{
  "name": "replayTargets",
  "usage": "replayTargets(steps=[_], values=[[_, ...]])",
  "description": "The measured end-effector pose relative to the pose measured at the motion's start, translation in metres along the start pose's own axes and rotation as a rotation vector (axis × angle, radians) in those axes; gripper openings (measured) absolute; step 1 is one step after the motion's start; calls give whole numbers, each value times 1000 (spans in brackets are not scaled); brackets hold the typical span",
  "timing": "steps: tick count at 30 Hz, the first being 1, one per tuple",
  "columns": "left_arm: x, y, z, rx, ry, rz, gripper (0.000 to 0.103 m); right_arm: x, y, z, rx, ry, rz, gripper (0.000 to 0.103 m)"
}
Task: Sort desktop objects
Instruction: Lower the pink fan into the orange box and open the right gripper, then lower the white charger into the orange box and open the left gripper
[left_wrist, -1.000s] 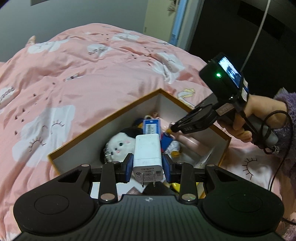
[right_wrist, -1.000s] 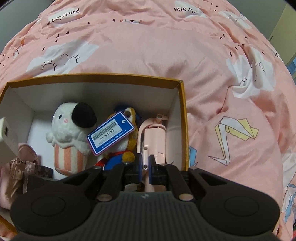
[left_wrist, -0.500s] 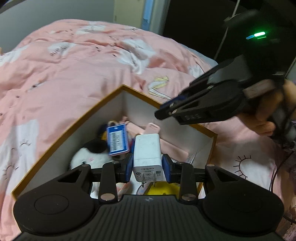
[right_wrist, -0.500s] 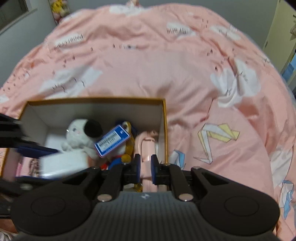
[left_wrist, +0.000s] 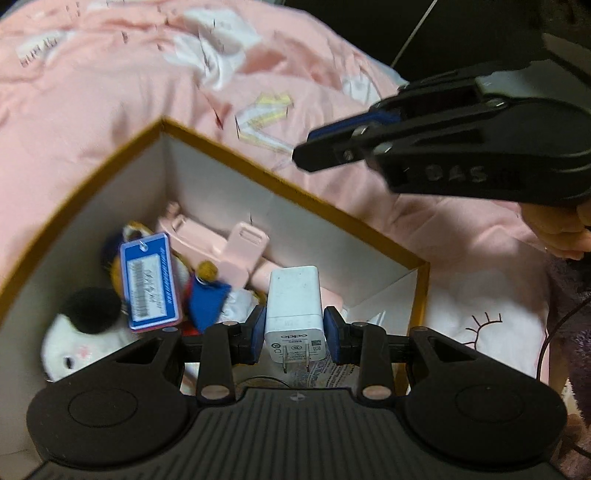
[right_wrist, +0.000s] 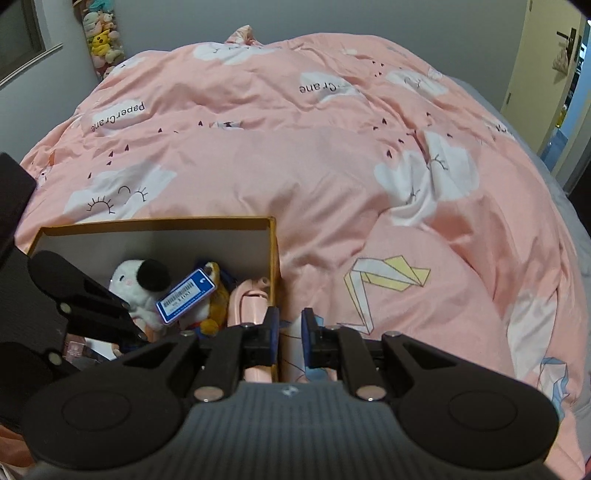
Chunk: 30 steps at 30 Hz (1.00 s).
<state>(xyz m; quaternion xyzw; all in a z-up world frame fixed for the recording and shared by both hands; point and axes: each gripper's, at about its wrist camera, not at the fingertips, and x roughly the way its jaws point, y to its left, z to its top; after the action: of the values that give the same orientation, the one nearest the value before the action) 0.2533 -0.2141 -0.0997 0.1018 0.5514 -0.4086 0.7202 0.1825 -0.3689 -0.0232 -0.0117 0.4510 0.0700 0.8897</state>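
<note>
The left gripper (left_wrist: 294, 334) has its blue fingers (left_wrist: 257, 333) pressed on both sides of a white charger (left_wrist: 294, 312), held above the open box (left_wrist: 295, 192). The word "oppo" is printed on its near face, next to small marks too fine to read; its two prongs point back toward the camera, so its long axis runs near to far. In the box lie a white plush toy (right_wrist: 135, 286) with a black ear, a small doll with a blue barcode tag (left_wrist: 149, 282) whose print is blurred, and a pink plastic item (left_wrist: 225, 247) along the far wall. The right gripper (right_wrist: 290, 334) hangs over the box's right rim; its jaws have just been opening, and stand slightly apart with nothing between them. "DAS" is embossed on its side. The pink bed cover (right_wrist: 332, 166) reads "PaperCrane".
</note>
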Motion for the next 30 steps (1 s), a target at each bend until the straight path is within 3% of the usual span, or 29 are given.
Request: replayTargets(steps=[10,22,26,30], values=[[32,18,3,-81,114,-43,38,9,0,2,0,0,24,13],[21,25,-4,-148,118,-74,39,14,7,-3,-4,34,28,13],[12,28,-3,-149,104,-73,31,12,8,-4,-8,35,24,13],[15,23,-3,-143,125,-21,26,11,11,-6,-8,38,23,13]])
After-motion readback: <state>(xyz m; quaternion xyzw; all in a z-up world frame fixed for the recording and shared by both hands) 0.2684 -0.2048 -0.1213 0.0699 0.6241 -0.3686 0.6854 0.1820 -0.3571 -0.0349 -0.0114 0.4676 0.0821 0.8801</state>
